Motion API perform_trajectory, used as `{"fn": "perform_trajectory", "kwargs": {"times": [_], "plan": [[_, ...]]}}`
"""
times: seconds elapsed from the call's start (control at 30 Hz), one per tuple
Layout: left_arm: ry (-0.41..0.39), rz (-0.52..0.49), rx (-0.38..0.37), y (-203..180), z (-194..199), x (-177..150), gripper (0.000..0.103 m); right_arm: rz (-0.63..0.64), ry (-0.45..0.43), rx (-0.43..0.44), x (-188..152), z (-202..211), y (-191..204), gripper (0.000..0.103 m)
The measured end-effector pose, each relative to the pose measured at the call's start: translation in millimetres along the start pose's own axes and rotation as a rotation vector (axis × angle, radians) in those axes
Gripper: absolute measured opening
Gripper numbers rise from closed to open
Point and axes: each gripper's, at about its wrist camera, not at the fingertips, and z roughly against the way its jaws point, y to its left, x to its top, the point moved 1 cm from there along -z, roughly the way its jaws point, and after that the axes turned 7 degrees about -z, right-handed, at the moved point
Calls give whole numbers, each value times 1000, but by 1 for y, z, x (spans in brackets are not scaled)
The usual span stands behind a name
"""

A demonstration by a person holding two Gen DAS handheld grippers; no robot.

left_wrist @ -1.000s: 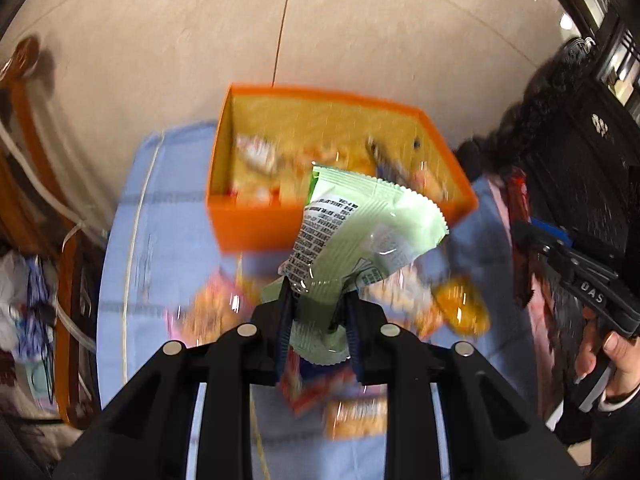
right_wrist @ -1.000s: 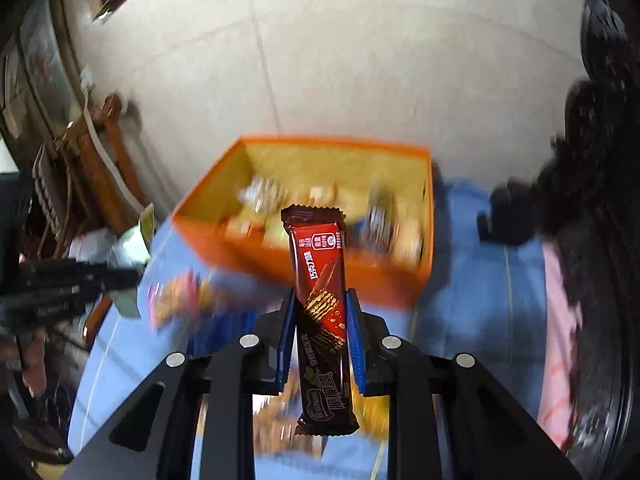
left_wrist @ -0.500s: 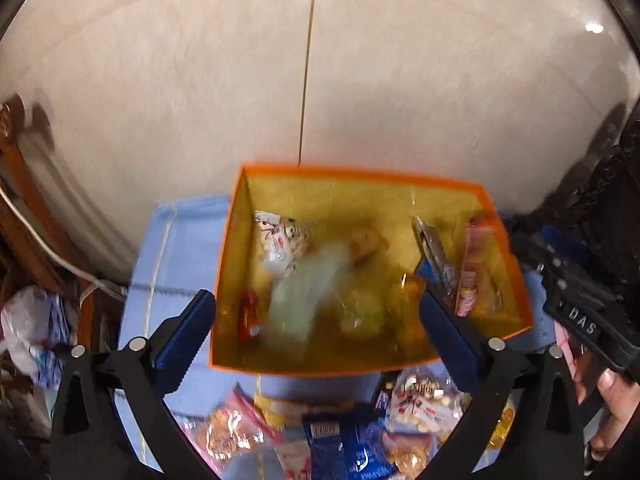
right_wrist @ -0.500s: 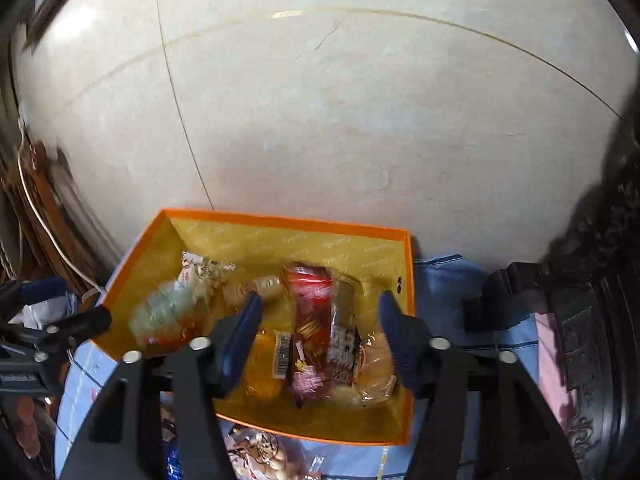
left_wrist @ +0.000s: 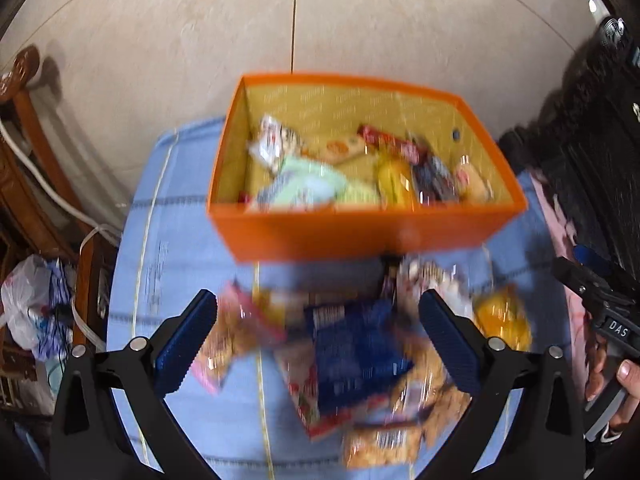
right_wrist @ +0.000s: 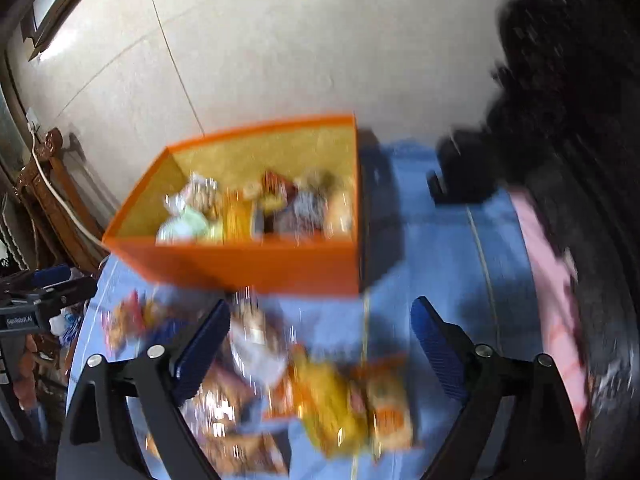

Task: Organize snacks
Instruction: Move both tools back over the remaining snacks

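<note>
An orange box (left_wrist: pixel 360 236) with a yellow lining stands at the far side of a blue cloth (left_wrist: pixel 180 248). It holds several snacks, among them a pale green packet (left_wrist: pixel 312 184) and a red bar (left_wrist: pixel 384 140). A blurred heap of snack packets lies in front of the box, with a dark blue packet (left_wrist: pixel 352 344) in the middle and a yellow one (left_wrist: pixel 500 316) at the right. My left gripper (left_wrist: pixel 318 340) is open and empty above the heap. My right gripper (right_wrist: pixel 320 348) is open and empty above yellow and orange packets (right_wrist: pixel 344 400); the box (right_wrist: pixel 256 264) lies beyond.
A beige tiled wall (left_wrist: pixel 296 20) rises behind the box. Carved wooden furniture (left_wrist: pixel 24 128) and a plastic bag (left_wrist: pixel 32 308) are at the left. Dark furniture (left_wrist: pixel 600 120) and a pink cloth (right_wrist: pixel 552 280) are at the right. The other gripper (left_wrist: pixel 600 304) shows at the right edge.
One second ago each gripper was shut on a snack: green packet left, red bar right. Both opened, the snacks now lie in the box, and both grippers have pulled back over the heap.
</note>
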Motion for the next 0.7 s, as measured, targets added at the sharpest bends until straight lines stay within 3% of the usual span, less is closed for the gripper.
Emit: {"fn": "perform_trajectory", "kwargs": {"times": [0.37, 0.53, 0.7], "plan": [[136, -27, -20, -20, -3, -96, 99, -51, 157, 12, -101, 16, -13, 96], [155, -145, -41, -46, -8, -121, 99, -83, 215, 29, -129, 17, -14, 96], [163, -333, -74, -75, -20, -136, 99, -98, 240, 31, -144, 21, -18, 96]]}}
